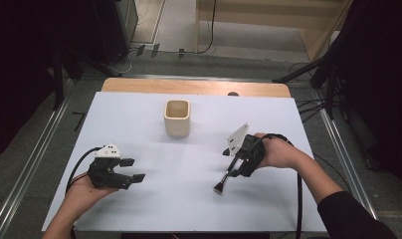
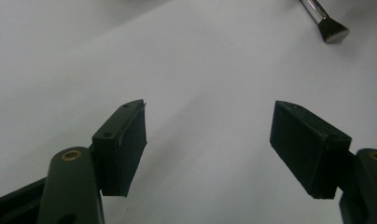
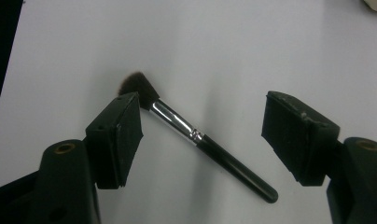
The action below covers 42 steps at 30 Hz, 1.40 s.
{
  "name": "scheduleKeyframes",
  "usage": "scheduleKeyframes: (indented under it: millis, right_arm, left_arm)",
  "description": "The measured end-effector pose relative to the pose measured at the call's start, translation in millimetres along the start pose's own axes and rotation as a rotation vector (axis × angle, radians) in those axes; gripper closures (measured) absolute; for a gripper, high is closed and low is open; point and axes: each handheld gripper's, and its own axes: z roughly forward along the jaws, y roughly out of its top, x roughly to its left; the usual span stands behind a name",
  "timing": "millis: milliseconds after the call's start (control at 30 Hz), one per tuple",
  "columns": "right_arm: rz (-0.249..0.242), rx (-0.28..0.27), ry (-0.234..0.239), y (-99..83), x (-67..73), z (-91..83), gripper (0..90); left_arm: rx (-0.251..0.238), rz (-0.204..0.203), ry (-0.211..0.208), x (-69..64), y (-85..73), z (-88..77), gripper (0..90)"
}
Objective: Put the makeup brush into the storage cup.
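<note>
One makeup brush [image 3: 203,142] flat between spread right gripper [image 3: 203,135] jaws | left gripper [image 2: 207,144] agape, empty | risk: round handle rolls, pads miss.

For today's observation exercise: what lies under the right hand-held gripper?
A makeup brush lies on the white table beneath the open right hand-held gripper, dark bristles by one jaw. That jaw covers part of the bristles.
</note>
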Motion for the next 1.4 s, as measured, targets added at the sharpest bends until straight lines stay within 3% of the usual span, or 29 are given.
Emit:
scheduleKeyframes:
  millis: [100, 333, 400, 533, 633, 800, 1033, 1400]
  right_arm:
    - [-0.077, 0.034, -0.002, -1.1, -0.2, 3.1, 31.8]
    - [-0.112, 0.041, 0.021, 1.1, -3.5, 4.6, 34.3]
    - [-0.153, 0.068, 0.013, 1.2, -3.4, 7.7, 34.5]
    - [-0.168, 0.079, 0.009, 1.8, -3.0, 9.8, 34.6]
    - [-0.207, 0.111, 0.017, 4.6, -3.5, 11.6, 34.6]
    - [-0.261, 0.109, 0.04, 6.0, -4.7, 13.6, 35.6]
    - [-0.294, 0.128, 0.075, 4.8, -7.8, 19.4, 37.9]
    - [-0.338, 0.164, 0.077, 6.3, -11.9, 21.2, 38.7]
  left_arm:
    - [-0.003, 0.002, -0.005, 0.0, 0.1, 0.3, 28.0]
    - [-0.001, 0.003, -0.005, 0.2, 0.1, 0.3, 28.0]
    - [-0.002, 0.0, -0.005, 0.4, 0.0, 0.5, 28.1]
    - [-0.001, 0.002, -0.004, 0.1, 0.1, 0.4, 28.1]
    - [0.001, 0.003, -0.005, 0.3, 0.1, 0.8, 28.1]
    - [0.002, 0.003, -0.006, 0.5, 0.1, 0.9, 28.0]
    - [-0.001, 0.001, -0.013, 0.2, 0.1, 0.9, 28.1]
    - [-0.003, -0.005, -0.013, 0.5, 0.1, 1.3, 28.1]
